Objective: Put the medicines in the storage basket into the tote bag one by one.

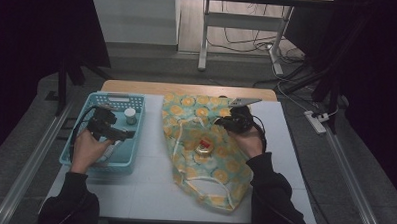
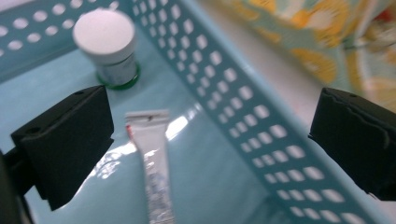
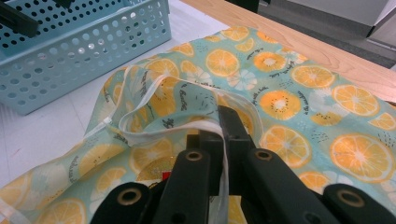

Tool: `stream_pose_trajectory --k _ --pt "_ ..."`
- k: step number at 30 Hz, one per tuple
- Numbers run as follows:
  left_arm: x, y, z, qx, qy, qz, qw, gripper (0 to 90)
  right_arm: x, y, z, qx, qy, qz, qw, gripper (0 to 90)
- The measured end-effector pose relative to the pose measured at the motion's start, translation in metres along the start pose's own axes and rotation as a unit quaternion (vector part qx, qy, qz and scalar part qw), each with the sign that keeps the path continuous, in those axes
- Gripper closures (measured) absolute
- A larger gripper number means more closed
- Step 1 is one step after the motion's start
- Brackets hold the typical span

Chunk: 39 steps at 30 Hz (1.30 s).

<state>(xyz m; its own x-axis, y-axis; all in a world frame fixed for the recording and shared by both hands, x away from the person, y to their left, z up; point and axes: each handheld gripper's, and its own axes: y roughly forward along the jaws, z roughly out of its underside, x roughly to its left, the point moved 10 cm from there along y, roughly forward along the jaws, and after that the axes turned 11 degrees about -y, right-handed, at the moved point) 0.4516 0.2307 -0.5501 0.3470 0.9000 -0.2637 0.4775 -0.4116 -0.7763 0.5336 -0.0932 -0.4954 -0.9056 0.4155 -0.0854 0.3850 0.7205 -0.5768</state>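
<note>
The tube [image 2: 154, 163] lies flat on the floor of the blue basket [image 2: 243, 121], beneath the left gripper [image 2: 210, 140], whose jaws stand apart. The right gripper [image 3: 224, 135] is clamped on the rim of the orange-print bag [image 3: 280, 93], holding its mouth up. Judged step: reaching for the next item to bag; the next move calls for lowering the jaws astride the tube, clear of the white-capped jar [image 2: 109, 42].

basket wall [image 2: 243, 121] between claw jaws, tube [image 2: 156, 172] reachable beside it
</note>
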Motion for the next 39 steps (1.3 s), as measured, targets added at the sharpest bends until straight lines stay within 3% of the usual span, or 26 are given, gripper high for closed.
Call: stream_pose_trajectory --k 8,12,22,26,31,39 --pt "0.020 0.015 0.017 0.051 -0.004 -0.035 0.9981 0.1 0.002 0.001 0.000 0.002 -0.001 -0.001 1.0000 89.5" --pt "0.029 0.020 0.022 0.068 -0.019 -0.050 0.9963 1.1 0.002 0.002 0.000 0.002 -0.002 -0.001 1.0000 89.5" --pt "0.041 0.031 0.037 0.125 -0.022 -0.089 0.9879 5.7 0.003 0.003 0.000 0.003 -0.005 -0.003 1.0000 89.5" --pt "0.043 0.031 0.042 0.141 -0.022 -0.101 0.9846 16.3 0.004 0.003 0.000 0.004 -0.005 -0.002 1.0000 89.5" --pt "0.040 0.033 0.045 0.152 -0.022 -0.085 0.9845 35.8 0.004 0.003 0.000 0.004 -0.005 -0.003 1.0000 89.5" --pt "0.037 0.031 0.044 0.148 -0.021 -0.075 0.9859 57.4 0.004 0.004 0.001 0.004 -0.005 -0.003 1.0000 89.5"
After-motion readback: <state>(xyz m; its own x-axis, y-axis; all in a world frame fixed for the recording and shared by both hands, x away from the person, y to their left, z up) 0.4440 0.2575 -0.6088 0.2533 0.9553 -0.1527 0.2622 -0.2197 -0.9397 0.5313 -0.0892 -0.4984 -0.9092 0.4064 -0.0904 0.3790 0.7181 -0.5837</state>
